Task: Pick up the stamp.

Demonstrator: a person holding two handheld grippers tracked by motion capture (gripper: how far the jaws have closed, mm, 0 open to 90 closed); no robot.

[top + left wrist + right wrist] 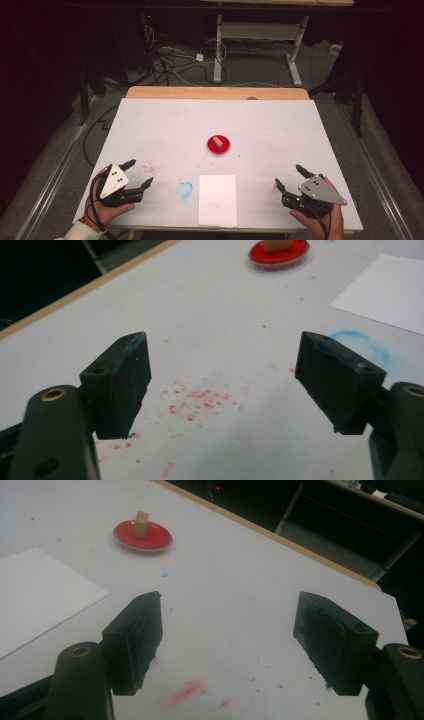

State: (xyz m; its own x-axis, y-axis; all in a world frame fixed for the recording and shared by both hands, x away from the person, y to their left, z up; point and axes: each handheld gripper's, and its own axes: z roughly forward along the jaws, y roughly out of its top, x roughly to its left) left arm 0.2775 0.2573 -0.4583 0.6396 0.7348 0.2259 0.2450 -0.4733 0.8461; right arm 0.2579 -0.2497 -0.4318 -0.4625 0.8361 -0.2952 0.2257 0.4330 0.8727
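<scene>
In the left gripper view, the red dish (278, 251) and the wooden block (278, 244) standing in it are cut off by the top edge, and the white sheet (388, 292) runs past the right edge. In the right gripper view, the white sheet (37, 594) is cut off at the left edge. In the high view, both forearms leave the frame at the bottom edge, and the marking on the wooden block (217, 143) is too small to tell.

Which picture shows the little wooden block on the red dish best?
The right gripper view: the wooden block stands whole and upright on the red dish. The left gripper view cuts off its top at the frame edge. In the high view it is tiny and far off.
</scene>
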